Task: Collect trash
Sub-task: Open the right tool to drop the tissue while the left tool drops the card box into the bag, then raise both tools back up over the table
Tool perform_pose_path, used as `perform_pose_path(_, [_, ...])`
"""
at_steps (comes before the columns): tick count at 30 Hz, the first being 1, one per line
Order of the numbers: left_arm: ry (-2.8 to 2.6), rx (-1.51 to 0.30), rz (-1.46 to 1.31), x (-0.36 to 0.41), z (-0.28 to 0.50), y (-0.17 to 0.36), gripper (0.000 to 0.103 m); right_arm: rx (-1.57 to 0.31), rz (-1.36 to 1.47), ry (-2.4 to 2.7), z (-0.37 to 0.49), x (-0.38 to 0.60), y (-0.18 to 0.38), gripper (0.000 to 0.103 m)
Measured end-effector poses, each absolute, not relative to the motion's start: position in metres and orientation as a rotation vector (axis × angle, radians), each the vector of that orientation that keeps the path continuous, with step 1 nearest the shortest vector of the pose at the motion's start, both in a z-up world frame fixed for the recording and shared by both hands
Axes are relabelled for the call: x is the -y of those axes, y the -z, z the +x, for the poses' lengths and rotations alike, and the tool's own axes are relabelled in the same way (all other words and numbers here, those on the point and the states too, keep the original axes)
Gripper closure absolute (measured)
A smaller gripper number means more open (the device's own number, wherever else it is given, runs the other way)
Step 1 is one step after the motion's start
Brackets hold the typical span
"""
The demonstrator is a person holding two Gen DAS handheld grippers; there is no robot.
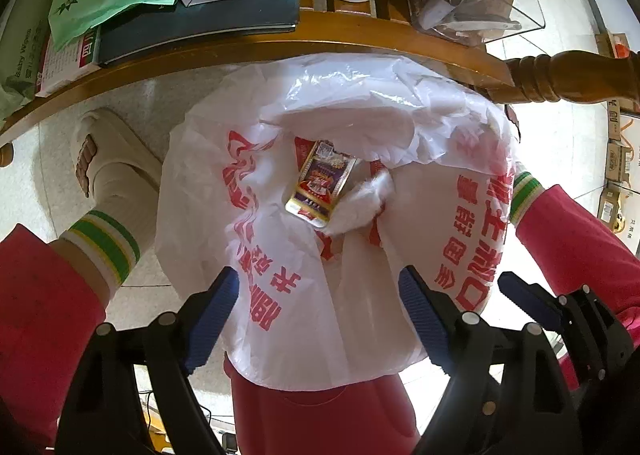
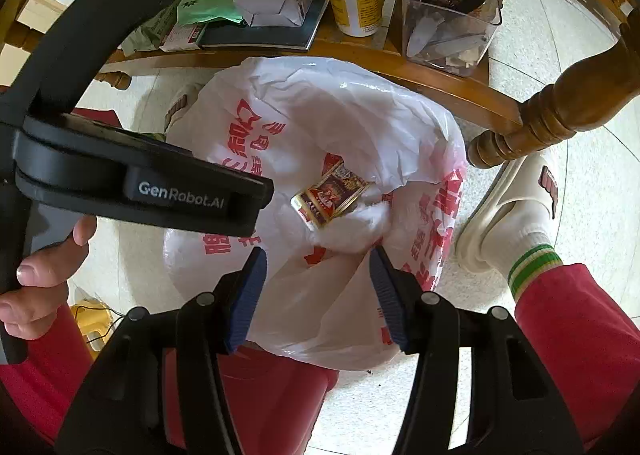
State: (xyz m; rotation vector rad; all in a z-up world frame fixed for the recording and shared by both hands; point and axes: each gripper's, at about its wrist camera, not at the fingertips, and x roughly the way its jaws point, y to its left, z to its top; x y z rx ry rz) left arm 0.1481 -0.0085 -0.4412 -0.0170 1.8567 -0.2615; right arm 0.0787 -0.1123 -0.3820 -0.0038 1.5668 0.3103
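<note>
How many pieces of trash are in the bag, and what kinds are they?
Snack wrapper: 1
Crumpled white tissue: 1
Total: 2, both lying inside the white plastic bag with red print. Anything buried deeper under the folds can't be seen.

**A lived-in home, by the dining table**

It looked like a home. A turned-leg wooden table point(image 2: 440, 85) at twelve o'clock carried a pill bottle point(image 2: 354, 1), baby wipes point(image 1: 18, 59) and books point(image 1: 200, 21). Slippered feet point(image 2: 516, 201) stood on the terrazzo floor point(image 2: 580, 183); cardboard boxes point(image 1: 618, 159) sat at three o'clock.
</note>
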Motion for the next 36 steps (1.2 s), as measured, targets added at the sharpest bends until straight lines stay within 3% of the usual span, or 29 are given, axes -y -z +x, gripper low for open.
perform_pose_path(10, [0.261, -1.829, 0.014, 0.011, 0.146, 0.429, 0.021, -1.549, -0.015, -0.307, 0.077, 0.110, 0.376, 0.048])
perform_pose_path(13, [0.268, -1.792, 0.053, 0.012, 0.142, 0.415, 0.019, -1.522, -0.013, -0.300, 0.074, 0.110, 0.365, 0.041])
perform_pose_path(21, [0.273, -1.658, 0.156, 0.013, 0.118, 0.360, 0.018, -1.438, 0.005, -0.310, 0.050, 0.112, 0.325, 0.037])
perform_pose_path(23, [0.273, -1.622, 0.179, 0.011, 0.111, 0.345, 0.018, -1.399, 0.001, -0.302, 0.042, 0.113, 0.309, 0.031])
perform_pose_path(29, [0.295, -1.519, 0.242, 0.004, 0.092, 0.286, 0.018, -1.284, 0.048, -0.293, 0.025, 0.128, 0.250, 0.027])
perform_pose_path(36, [0.349, -1.371, 0.337, -0.009, 0.077, 0.186, 0.017, -1.060, 0.035, -0.246, 0.017, 0.163, 0.140, 0.016])
